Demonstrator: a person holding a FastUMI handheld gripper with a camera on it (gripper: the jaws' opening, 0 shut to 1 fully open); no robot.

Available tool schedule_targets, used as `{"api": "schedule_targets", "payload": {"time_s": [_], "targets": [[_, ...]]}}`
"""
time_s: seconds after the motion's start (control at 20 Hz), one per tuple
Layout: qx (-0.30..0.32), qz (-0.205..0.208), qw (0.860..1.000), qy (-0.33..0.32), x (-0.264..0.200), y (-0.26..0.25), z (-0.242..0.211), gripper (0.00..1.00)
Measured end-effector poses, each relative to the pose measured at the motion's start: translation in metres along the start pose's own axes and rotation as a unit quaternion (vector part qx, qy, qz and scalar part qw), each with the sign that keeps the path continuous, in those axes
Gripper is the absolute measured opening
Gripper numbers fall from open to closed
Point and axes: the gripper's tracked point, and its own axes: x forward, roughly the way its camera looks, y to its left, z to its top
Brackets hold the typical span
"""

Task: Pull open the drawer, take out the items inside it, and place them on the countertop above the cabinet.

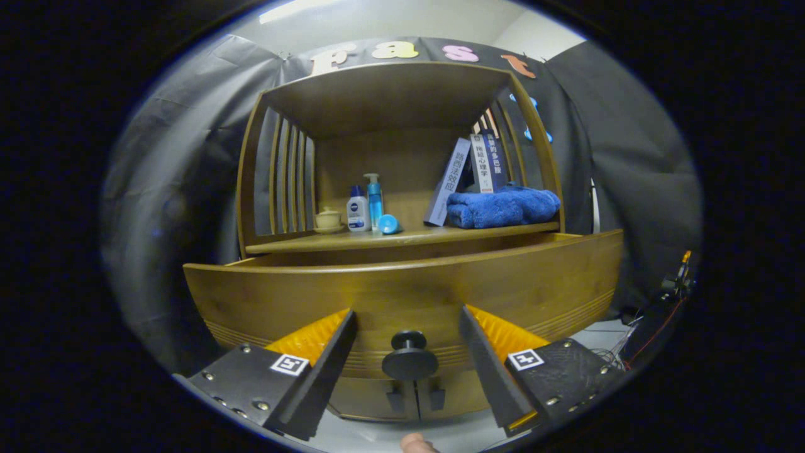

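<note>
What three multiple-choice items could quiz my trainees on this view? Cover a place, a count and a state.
1. Where is the round knob?
A. between the fingers of the hand-held gripper
B. on the countertop
C. beside the towel

2. How many books lean on the countertop?
A. one
B. two
C. five

3. The drawer is:
A. lying on the floor
B. removed
C. pulled partly out

Answers: 1 A, the knob sits in the gap between the fingers; 2 B, two spines lean behind the blue towel; 3 C, its front stands forward of the countertop edge.
</note>
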Motion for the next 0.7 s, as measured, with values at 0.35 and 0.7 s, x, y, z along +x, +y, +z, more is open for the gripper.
{"api": "schedule_targets", "payload": {"time_s": [0.35,0.7], "targets": [[-0.021,-0.001,1.0,-0.002,0.055,0.005,-0.002,0.99],[-0.04,-0.001,0.999,-0.015,0.088,0.009,-0.003,0.99]]}}
